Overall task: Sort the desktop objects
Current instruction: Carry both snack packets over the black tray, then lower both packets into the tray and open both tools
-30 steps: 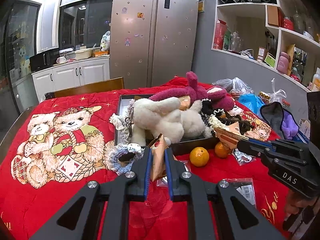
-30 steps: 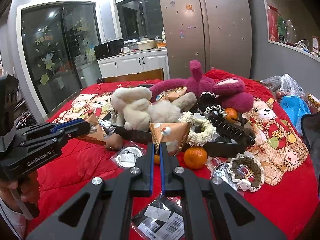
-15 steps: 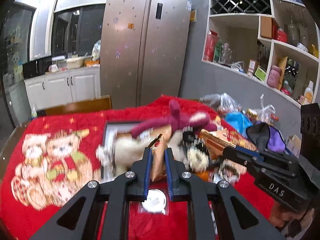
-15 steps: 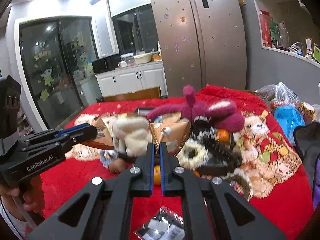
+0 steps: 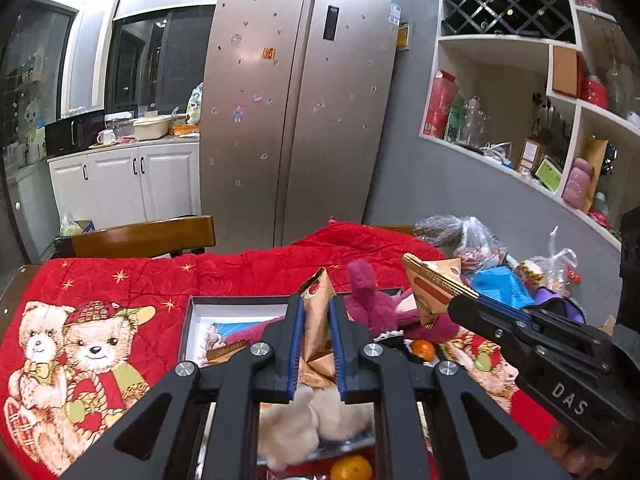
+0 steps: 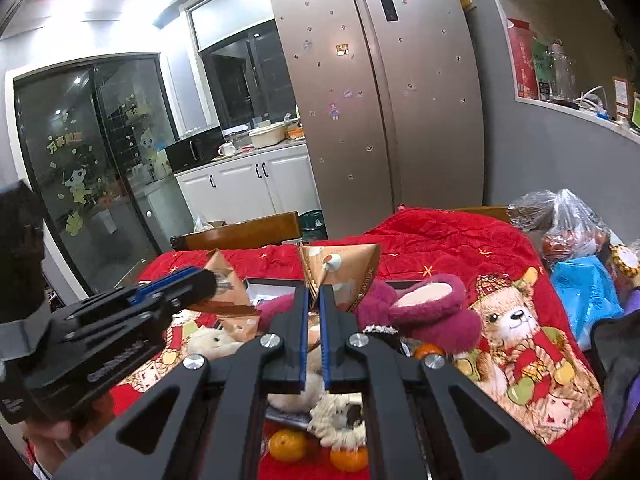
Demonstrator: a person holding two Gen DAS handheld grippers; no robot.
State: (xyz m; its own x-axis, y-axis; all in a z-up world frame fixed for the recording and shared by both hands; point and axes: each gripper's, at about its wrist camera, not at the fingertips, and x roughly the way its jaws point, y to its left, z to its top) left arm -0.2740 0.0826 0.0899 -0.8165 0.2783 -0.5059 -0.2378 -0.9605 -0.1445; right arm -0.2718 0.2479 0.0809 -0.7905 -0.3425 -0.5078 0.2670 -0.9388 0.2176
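my left gripper [image 5: 314,344] is clenched on a tan pyramid-shaped paper snack packet [image 5: 318,322], apex pointing up. my right gripper [image 6: 314,334] pinches a matching tan packet [image 6: 340,276] by its lower corner. both hang above the black shallow box with a white inside [image 5: 232,310] crowded with a magenta plush toy [image 6: 424,304] and a cream plush rabbit [image 5: 316,424]. the box lies ahead and below, nearer my left side. my own fingers hide the box floor, so i can't make out a free spot.
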